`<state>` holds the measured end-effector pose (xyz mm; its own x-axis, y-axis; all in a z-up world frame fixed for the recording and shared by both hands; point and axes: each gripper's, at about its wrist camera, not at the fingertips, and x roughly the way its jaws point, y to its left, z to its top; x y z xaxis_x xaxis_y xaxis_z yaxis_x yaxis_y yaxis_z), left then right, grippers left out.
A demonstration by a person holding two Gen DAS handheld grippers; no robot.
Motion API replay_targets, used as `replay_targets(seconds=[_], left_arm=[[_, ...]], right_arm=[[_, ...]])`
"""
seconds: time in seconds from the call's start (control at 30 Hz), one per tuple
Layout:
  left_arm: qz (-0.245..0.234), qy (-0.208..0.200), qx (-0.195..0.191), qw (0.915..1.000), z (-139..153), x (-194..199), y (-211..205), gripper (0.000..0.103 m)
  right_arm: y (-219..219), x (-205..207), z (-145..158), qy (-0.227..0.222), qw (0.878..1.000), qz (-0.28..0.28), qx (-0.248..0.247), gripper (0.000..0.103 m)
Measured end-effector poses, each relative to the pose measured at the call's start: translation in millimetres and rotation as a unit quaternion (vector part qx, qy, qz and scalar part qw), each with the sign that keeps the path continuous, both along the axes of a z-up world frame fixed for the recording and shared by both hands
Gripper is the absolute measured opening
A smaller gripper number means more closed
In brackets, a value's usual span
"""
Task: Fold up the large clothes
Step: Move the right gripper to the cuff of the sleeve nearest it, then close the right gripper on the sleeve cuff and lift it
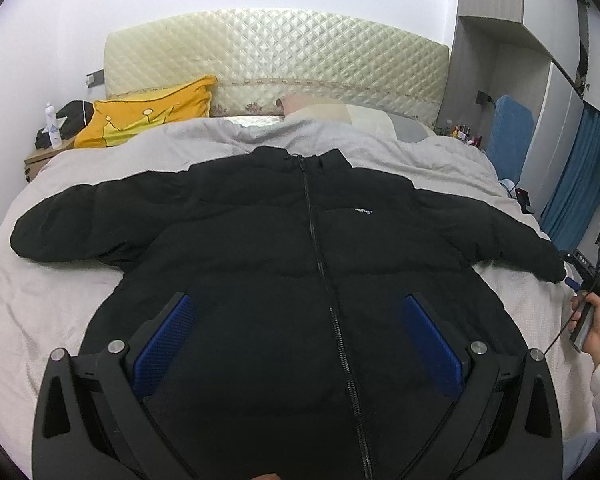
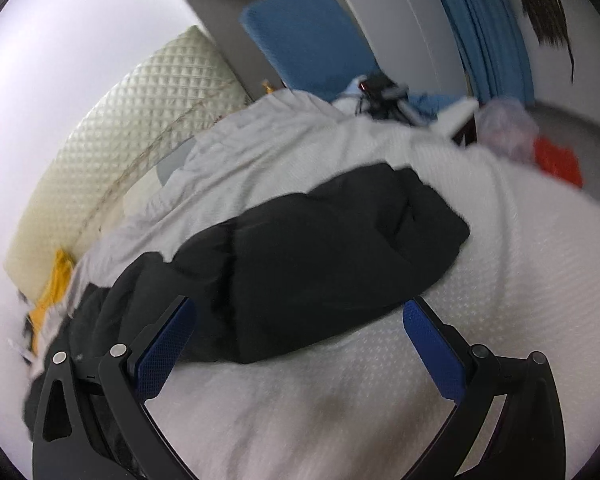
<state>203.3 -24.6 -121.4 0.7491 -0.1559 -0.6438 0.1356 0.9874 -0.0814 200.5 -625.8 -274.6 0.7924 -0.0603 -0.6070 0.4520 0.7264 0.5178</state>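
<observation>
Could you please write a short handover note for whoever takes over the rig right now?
Left tool: open, holding nothing, hovering over the lower front of the black jacket.
Right tool: open, holding nothing, pointed at the jacket's right sleeve near its cuff.
Jacket: spread flat on the bed, front up, zipped, both sleeves out.
Done: laid out only; no fold visible.
Left: fold in both sleeves, then the body.

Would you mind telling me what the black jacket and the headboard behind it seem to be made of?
Black jacket: apparently matte synthetic shell over padding, judging by its puffy stitched bands. Headboard: glossy cream quilted upholstery, possibly faux leather or satin, diamond-stitched.
</observation>
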Motion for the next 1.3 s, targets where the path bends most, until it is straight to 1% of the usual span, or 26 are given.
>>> replay_targets(seconds=[0.1,0.17,0.33,0.4,0.43,0.47,0.5,0.53,0.57,0.6,0.63,0.67,0.73,0.8,0.87,1.0,1.1,1.17,1.23,1.3], left_arm=[[0.005,0.006,-0.001,1.0,-6.4,5.9,-0.6,0.103],[0.01,0.013,-0.005,0.9999,-10.2,11.1,-0.3,0.103],[0.027,0.033,-0.018,0.9989,-22.0,23.5,5.9,0.103],[0.035,0.028,-0.005,0.999,-26.7,26.2,6.2,0.103],[0.038,0.023,0.006,0.999,-29.1,26.5,5.7,0.103],[0.043,0.023,0.017,0.9987,-31.2,27.7,4.9,0.103],[0.044,0.029,0.02,0.9984,-32.6,29.5,4.6,0.103],[0.039,0.037,0.015,0.9984,-33.2,31.6,4.8,0.103],[0.034,0.04,0.009,0.9986,-33.0,32.9,5.5,0.103],[0.035,0.037,0.011,0.9986,-32.6,33.5,6.6,0.103],[0.04,0.033,0.019,0.9985,-32.1,33.6,7.5,0.103],[0.045,0.03,0.027,0.9982,-31.4,32.9,9.3,0.103],[0.05,0.03,0.018,0.9981,-30.0,31.1,17.2,0.103],[0.056,0.031,0.005,0.9979,-27.3,29.4,26.1,0.103],[0.062,0.027,0.002,0.9977,-23.2,30.6,32.3,0.103],[0.077,0.009,0.02,0.9967,-14.3,29.2,44.2,0.103],[0.088,0.001,0.032,0.9956,-15.8,25.2,55.8,0.103],[0.091,0.013,0.033,0.9952,-19.2,23.6,64.5,0.103],[0.094,0.023,0.026,0.9949,-20.0,23.2,73.2,0.103],[0.103,0.016,0.033,0.9941,-15.7,18.9,78.7,0.103]], right_arm=[[-16.2,-2.1,-21.3,0.002,0.998,-0.045,0.044,0.101],[-26.2,-0.7,-34.5,0.0,0.996,-0.065,0.064,0.099],[-42.8,14.9,-35.6,-0.038,0.993,-0.081,0.07,0.099],[-49.8,23.3,-34.9,-0.048,0.993,-0.087,0.071,0.096],[-53.1,25.7,-34.3,-0.054,0.992,-0.09,0.073,0.088],[-57.3,27.7,-35.1,-0.059,0.991,-0.091,0.076,0.069],[-62.4,32.9,-37.0,-0.06,0.99,-0.088,0.092,0.056],[-65.1,35.6,-38.4,-0.059,0.989,-0.087,0.099,0.036],[-67.8,38.4,-39.1,-0.059,0.989,-0.088,0.107,0.031],[-68.6,41.3,-35.2,-0.06,0.989,-0.086,0.104,0.027],[-67.6,42.4,-31.8,-0.059,0.99,-0.082,0.097,0.018],[-65.6,45.5,-22.6,-0.056,0.993,-0.075,0.079,0.012],[-63.7,47.6,-10.1,-0.055,0.994,-0.068,0.059,0.008],[-61.2,46.1,10.0,-0.061,0.995,-0.065,0.033,0.006],[-59.1,43.5,28.4,-0.068,0.996,-0.064,0.013,0.005],[-54.6,38.0,69.6,-0.084,0.994,-0.07,-0.006,0.004],[-43.9,36.5,100.9,-0.092,0.993,-0.067,-0.022,0.004],[-33.3,37.6,124.8,-0.097,0.993,-0.061,-0.03,0.004],[-19.6,41.6,149.7,-0.098,0.993,-0.05,-0.048,0.004],[-4.4,45.6,173.9,-0.103,0.992,-0.037,-0.065,0.004]])
